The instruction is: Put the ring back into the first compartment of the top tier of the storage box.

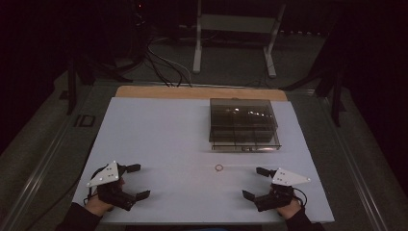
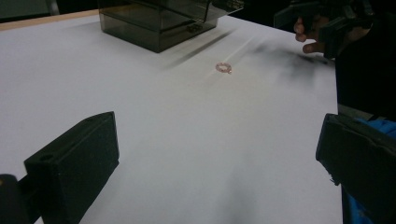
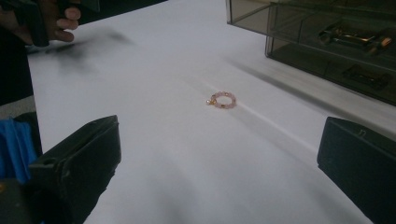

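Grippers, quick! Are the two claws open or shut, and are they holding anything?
Left gripper: open, holding nothing.
Right gripper: open, holding nothing; the pink bead ring lies untouched on the table.

The room was dim, its walls lost in darkness. A grey carpeted floor (image 1: 231, 65) stretched beyond the white table top (image 1: 159, 134). A white metal-legged frame (image 1: 235, 29) stood farther back, with black cables (image 1: 161, 65) trailing beside it.
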`<action>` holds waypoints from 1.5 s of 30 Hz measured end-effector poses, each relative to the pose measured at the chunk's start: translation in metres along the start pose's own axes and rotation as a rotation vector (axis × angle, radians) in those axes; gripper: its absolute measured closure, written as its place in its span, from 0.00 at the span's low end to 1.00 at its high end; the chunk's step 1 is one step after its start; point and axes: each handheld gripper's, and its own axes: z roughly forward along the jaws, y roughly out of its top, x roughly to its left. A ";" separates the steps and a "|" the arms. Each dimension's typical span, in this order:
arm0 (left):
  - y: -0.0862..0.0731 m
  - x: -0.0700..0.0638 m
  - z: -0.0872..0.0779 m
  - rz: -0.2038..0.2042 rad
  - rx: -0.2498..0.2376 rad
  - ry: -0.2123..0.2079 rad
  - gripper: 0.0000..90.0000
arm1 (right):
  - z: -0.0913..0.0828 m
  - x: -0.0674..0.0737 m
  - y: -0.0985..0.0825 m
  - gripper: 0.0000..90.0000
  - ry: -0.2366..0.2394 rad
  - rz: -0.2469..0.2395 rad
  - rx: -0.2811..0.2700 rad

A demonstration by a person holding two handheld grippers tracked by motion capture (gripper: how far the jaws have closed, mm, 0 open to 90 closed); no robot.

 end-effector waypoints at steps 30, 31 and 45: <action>0.001 -0.002 -0.003 0.005 -0.016 -0.026 0.01 | 0.010 0.003 0.003 0.00 -0.009 -0.043 0.050; 0.001 -0.002 -0.003 0.011 -0.016 -0.025 0.01 | 0.010 0.003 0.003 0.00 -0.010 -0.043 0.050; 0.001 -0.002 -0.003 0.005 -0.016 -0.033 0.01 | 0.012 0.007 0.004 0.00 0.003 -0.054 0.087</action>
